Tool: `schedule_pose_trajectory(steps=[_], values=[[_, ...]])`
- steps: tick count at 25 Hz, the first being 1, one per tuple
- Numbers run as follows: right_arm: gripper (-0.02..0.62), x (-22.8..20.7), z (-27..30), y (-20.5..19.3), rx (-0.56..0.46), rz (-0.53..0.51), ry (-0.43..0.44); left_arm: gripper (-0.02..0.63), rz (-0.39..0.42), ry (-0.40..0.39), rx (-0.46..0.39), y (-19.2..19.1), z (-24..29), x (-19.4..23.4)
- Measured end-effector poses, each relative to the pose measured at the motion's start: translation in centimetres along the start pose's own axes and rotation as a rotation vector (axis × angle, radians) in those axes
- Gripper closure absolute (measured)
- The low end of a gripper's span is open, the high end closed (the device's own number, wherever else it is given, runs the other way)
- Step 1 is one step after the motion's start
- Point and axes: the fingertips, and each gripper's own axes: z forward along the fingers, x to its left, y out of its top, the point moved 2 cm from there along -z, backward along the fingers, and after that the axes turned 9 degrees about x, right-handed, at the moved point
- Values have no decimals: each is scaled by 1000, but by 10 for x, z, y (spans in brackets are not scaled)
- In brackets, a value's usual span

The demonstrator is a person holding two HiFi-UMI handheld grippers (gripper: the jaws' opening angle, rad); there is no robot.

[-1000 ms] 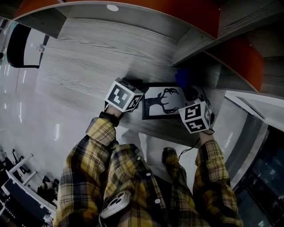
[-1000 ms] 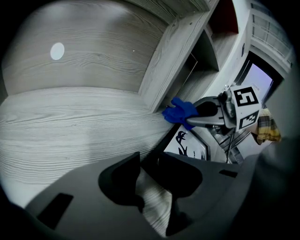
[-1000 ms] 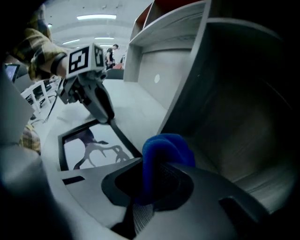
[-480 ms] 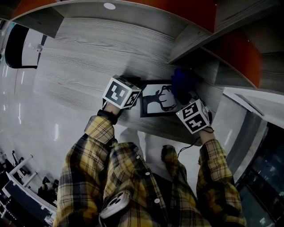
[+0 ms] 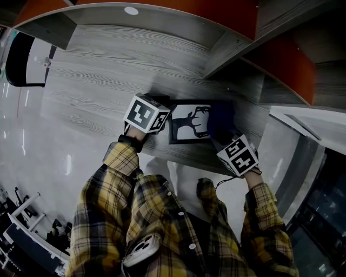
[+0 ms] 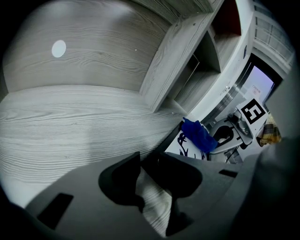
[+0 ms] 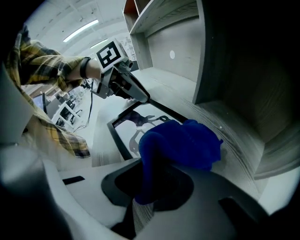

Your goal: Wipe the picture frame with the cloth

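Note:
A black picture frame (image 5: 189, 123) holding a white print with a dark deer silhouette lies flat on the grey wood-grain desk (image 5: 102, 70). My left gripper (image 5: 165, 116) is shut on the frame's left edge; in the left gripper view the black edge (image 6: 171, 136) runs in between its jaws (image 6: 152, 161). A blue cloth (image 5: 223, 121) covers the right part of the frame. My right gripper (image 5: 226, 135) is shut on that cloth, which bulges out from between its jaws (image 7: 150, 187) as a crumpled wad (image 7: 180, 143) lying on the frame (image 7: 126, 129).
A grey upright shelf divider (image 5: 232, 43) rises just behind and to the right of the frame, with orange panels (image 5: 286, 70) above. A white disc (image 5: 130, 10) sits at the back of the desk. The desk's front edge runs just below the frame.
The right gripper has drawn the blue cloth from the frame's far right corner down along its right side, toward the person. The left gripper has stayed on the frame's left edge.

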Motion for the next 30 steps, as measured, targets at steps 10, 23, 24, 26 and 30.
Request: schedule_pose_trajectory(steps=[10, 23, 24, 26, 30], values=[[541, 35, -2, -31, 12, 21, 81, 477, 10, 2, 1, 1, 3, -1], [541, -37, -54, 89, -319, 83, -141, 477, 8, -11, -12, 1, 0, -1], [541, -43, -41, 91, -287, 71, -165, 477, 7, -12, -12, 1, 0, -1], [541, -50, -16, 92, -222, 40, -201, 478, 5, -15, -12, 1, 0, -1], [541, -49, -2, 93, -200, 26, -234, 479, 4, -19, -18, 1, 1, -2]])
